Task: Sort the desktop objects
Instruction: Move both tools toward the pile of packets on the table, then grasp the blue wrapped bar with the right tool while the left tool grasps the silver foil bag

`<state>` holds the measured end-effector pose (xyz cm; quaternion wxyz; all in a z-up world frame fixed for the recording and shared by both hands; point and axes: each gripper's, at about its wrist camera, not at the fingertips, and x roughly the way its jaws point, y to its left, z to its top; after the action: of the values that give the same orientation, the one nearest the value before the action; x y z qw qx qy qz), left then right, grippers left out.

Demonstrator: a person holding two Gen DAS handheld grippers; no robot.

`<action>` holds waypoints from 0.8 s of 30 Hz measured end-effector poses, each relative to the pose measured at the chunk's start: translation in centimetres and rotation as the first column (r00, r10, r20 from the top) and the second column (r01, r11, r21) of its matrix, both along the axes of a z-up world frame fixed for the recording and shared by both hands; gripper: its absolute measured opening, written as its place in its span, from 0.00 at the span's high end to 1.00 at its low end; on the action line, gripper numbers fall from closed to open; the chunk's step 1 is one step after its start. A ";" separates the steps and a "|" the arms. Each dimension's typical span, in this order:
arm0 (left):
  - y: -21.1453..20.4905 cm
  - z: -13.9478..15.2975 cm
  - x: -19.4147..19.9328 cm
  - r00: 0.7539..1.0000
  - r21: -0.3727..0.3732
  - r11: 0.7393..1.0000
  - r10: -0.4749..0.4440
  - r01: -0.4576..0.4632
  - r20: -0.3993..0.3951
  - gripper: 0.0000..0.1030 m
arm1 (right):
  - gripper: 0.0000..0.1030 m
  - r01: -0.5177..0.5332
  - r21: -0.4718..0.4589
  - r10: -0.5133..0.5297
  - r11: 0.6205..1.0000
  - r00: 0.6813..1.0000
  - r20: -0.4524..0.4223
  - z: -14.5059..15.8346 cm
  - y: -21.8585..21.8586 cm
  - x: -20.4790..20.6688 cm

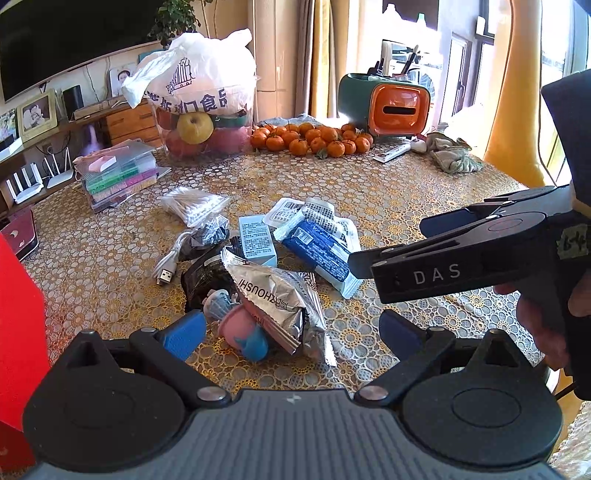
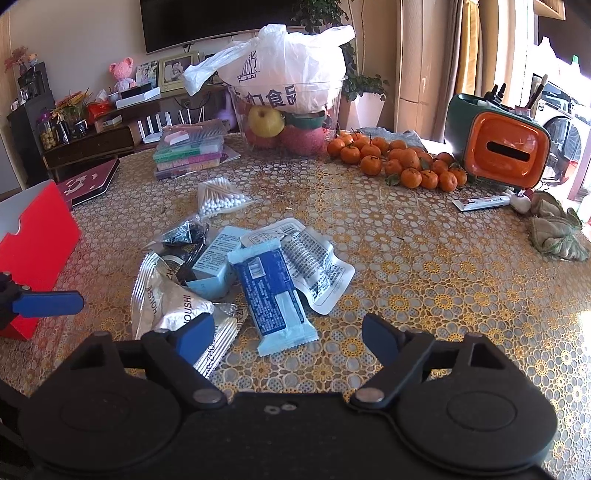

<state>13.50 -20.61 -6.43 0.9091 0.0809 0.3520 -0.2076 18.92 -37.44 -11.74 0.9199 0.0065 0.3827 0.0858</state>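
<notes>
Both grippers hover, jaws wide and empty.
The silver snack packet [image 1: 275, 306] lies between the left gripper [image 1: 291, 328] jaws; the blue packet [image 2: 271, 291] sits at 11 o'clock of the right gripper [image 2: 288, 332].

A lived-in home, a sitting and dining room in one. The tabletop [image 2: 424, 258] wears a gold lace-pattern cover. At twelve o'clock stands a clear tub of fruit [image 2: 288, 118] under a white shopping bag, with loose mandarins [image 2: 399, 162] at one o'clock and an orange-fronted tissue box [image 2: 506, 147] holding pens at two o'clock. At eleven o'clock a low wooden cabinet [image 2: 88, 144] carries framed photographs [image 2: 175, 72], a pink toy bear [image 2: 122, 74], flowers and white routers, beneath a wall-mounted television [image 2: 221, 18]. Curtains [image 2: 465, 55] and a potted plant [image 2: 364, 92] stand by a sunlit window, with a washing machine [image 2: 565, 129] at three o'clock.
</notes>
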 end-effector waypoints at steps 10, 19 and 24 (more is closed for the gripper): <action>-0.8 -1.8 1.6 0.999 -0.011 0.999 0.033 -0.033 0.006 0.03 | 0.21 -0.014 0.004 0.014 1.000 0.999 -0.033 -1.6 0.3 2.7; -0.9 -2.6 2.4 0.999 -0.016 0.998 0.055 -0.055 -0.001 0.04 | 0.28 -0.022 -0.001 0.022 1.000 0.998 -0.061 -3.0 0.7 4.2; -1.0 -2.8 2.7 0.998 -0.018 0.998 0.059 -0.059 -0.008 0.12 | 0.33 -0.022 0.004 0.022 1.000 0.997 -0.075 -3.7 0.7 4.8</action>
<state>16.22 -21.58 -9.24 0.9142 0.0612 0.3558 -0.1841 23.68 -36.76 -15.40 0.9039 0.0069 0.4167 0.0962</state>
